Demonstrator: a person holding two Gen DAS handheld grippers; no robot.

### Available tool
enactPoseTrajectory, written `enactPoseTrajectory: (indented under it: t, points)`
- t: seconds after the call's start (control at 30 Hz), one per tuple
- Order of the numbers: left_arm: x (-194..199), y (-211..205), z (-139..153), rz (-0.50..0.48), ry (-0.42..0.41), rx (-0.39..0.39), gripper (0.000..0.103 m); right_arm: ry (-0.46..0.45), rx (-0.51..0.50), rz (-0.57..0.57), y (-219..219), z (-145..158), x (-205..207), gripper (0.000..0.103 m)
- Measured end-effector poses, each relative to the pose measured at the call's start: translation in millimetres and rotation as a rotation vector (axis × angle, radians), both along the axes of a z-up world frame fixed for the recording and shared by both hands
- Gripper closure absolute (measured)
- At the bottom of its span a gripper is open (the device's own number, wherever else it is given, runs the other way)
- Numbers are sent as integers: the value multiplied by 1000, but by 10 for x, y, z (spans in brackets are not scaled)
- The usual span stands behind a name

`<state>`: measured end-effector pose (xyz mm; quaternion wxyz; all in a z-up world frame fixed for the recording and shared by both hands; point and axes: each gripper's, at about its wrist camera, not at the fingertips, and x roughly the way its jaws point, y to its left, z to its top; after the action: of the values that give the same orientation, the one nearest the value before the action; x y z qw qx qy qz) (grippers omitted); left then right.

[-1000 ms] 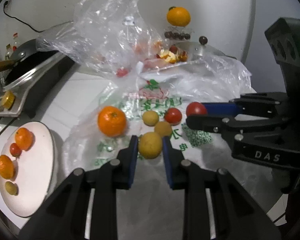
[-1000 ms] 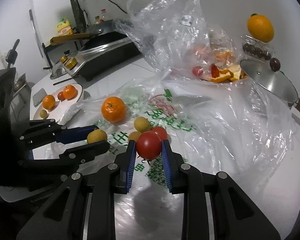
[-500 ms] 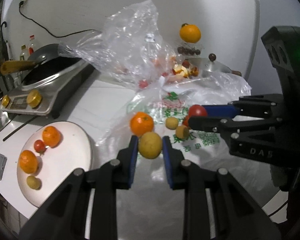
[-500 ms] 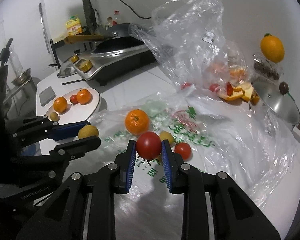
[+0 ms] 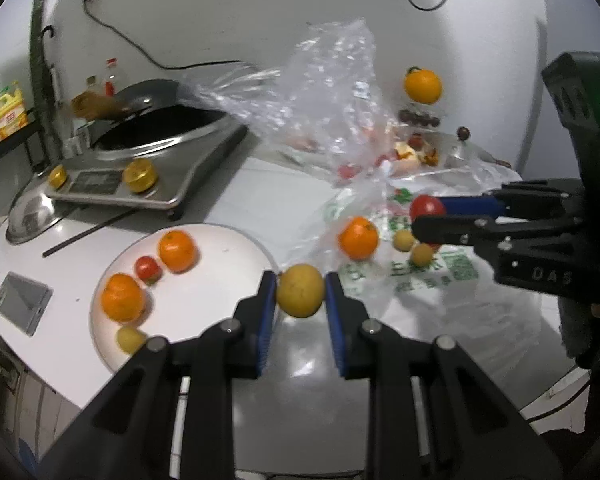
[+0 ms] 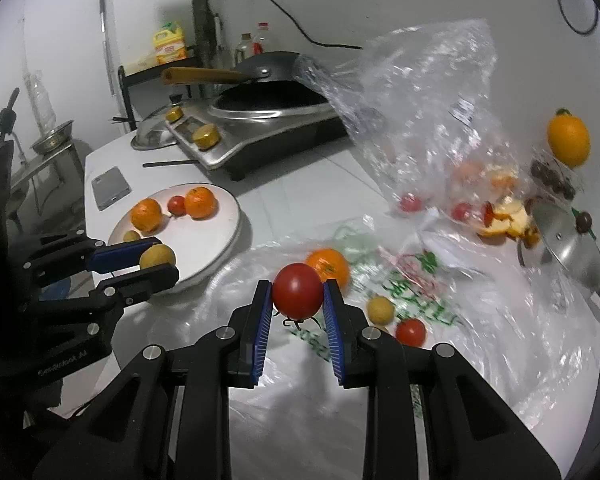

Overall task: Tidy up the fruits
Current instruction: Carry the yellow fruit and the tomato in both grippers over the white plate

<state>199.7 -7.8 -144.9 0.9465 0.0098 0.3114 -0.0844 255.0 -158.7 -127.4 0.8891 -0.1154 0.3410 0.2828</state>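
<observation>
My left gripper (image 5: 300,294) is shut on a yellow fruit (image 5: 300,290), held just off the right edge of the white plate (image 5: 220,272). The plate carries two oranges (image 5: 177,250), a small tomato (image 5: 146,268) and a small yellow fruit (image 5: 130,338). My right gripper (image 6: 296,300) is shut on a red tomato (image 6: 297,290) above the flat plastic bag (image 6: 440,340). On that bag lie an orange (image 6: 332,266), a yellow fruit (image 6: 381,309) and a small tomato (image 6: 410,331). The right gripper (image 5: 424,216) also shows in the left wrist view, the left gripper (image 6: 158,258) in the right wrist view.
An induction cooker with a black pan (image 6: 268,116) stands behind the plate. A phone (image 6: 111,186) and a chopstick (image 6: 170,164) lie beside it. A crumpled clear bag (image 6: 440,120) holds fruit and peels; a pot lid (image 6: 568,240) and a standing orange (image 6: 568,142) are at far right.
Both grippers have lifted their fruits off the bag and moved left toward the plate. The plate and cooker now sit much nearer the middle of both views.
</observation>
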Motion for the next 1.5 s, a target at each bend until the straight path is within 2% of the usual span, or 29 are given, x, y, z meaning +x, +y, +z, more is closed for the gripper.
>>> enactPoseTrajectory:
  t: [0.57, 1.5]
  points:
    - [-36, 539, -123, 95, 21, -22, 78, 3, -23, 92, 526, 5, 12, 75]
    - [418, 742, -377, 138, 70, 15, 78, 40, -34, 173, 952, -155, 342, 75]
